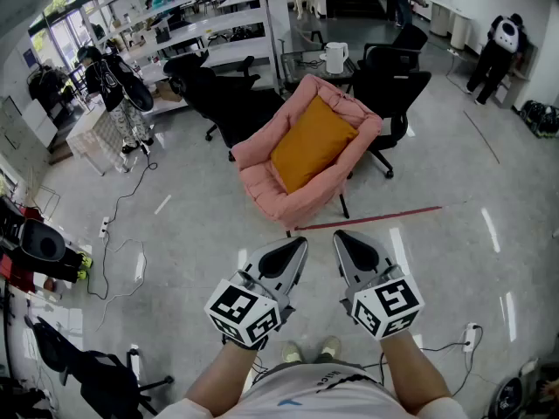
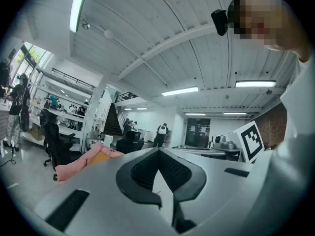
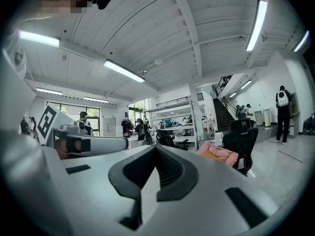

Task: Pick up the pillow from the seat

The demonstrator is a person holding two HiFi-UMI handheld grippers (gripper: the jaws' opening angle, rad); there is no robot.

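An orange pillow (image 1: 310, 143) lies on the seat of a pink armchair (image 1: 262, 195) in the middle of the floor, well ahead of both grippers. My left gripper (image 1: 297, 244) and right gripper (image 1: 342, 236) are held side by side low in the head view, pointing at the chair, both shut and empty. In the left gripper view the jaws (image 2: 158, 151) meet at the tip, with the pillow (image 2: 101, 157) and armchair (image 2: 74, 168) far off to the left. The right gripper view has its shut jaws (image 3: 155, 149) in front, the armchair (image 3: 227, 155) small to the right.
Black office chairs stand behind the armchair on the left (image 1: 218, 94) and right (image 1: 395, 85). A white kettle (image 1: 335, 57) sits on a small table behind. A red tape line (image 1: 376, 217) and cables (image 1: 113, 251) cross the floor. People stand at left (image 1: 113, 81) and back right (image 1: 502, 46).
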